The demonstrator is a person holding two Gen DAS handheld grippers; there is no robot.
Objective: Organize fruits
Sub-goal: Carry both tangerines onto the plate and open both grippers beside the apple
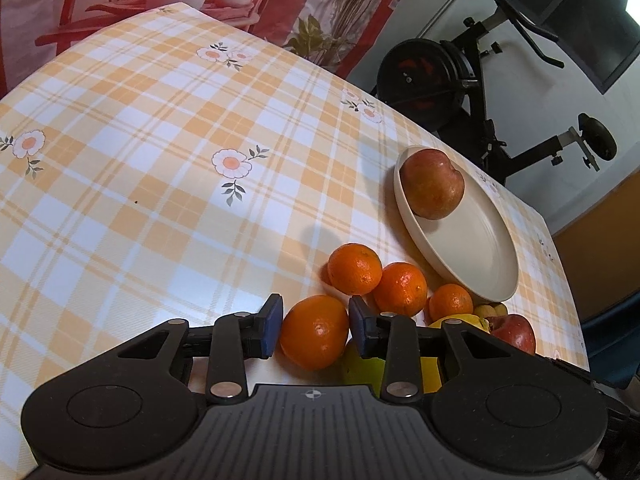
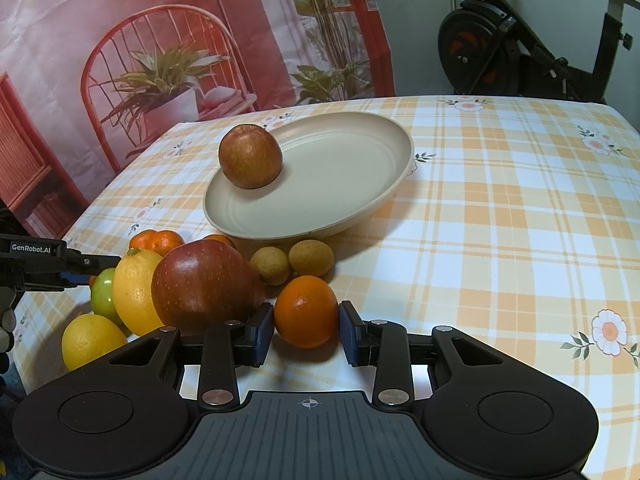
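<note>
Right wrist: jaws low, straddling orange (image 2: 306,312).

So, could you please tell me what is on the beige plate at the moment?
Only one reddish-brown apple sits on the plate, near its rim; the rest of the dish is bare. What lies beneath the apple cannot be seen.

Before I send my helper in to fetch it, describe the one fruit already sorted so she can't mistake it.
Find the beige oval plate on the yellow checked tablecloth, behind the loose pile of fruit. On the plate's left side sits a single russet-red apple, stem dimple up. It is the only fruit on the plate; the other red apple lies among lemons and oranges on the cloth.
</note>
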